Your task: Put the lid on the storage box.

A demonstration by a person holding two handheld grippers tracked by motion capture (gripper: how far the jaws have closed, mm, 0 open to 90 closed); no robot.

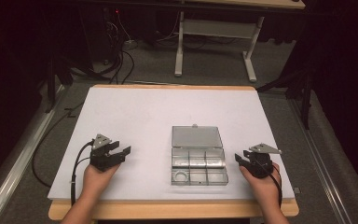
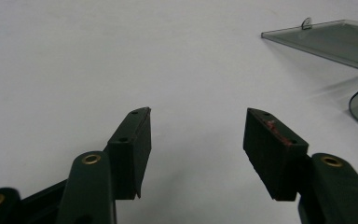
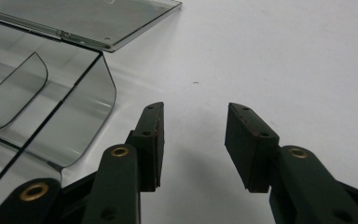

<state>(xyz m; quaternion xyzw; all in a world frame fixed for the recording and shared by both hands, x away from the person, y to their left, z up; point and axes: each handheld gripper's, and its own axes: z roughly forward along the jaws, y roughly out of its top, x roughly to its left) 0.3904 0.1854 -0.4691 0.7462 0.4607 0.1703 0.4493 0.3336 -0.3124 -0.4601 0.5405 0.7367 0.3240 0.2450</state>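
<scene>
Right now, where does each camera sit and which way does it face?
High view: above the person's side, looking forward and down on the table; both forearms, left tongs, right tongs, open box.
Left gripper view: on the left tongs, facing along the tabletop; own jaws apart, box lid far right.
Right gripper view: on the right tongs; own jaws apart, box at left.
Shared: all three show the box.

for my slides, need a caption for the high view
Open grippers, left and right, flank an open clear compartment box.
</scene>
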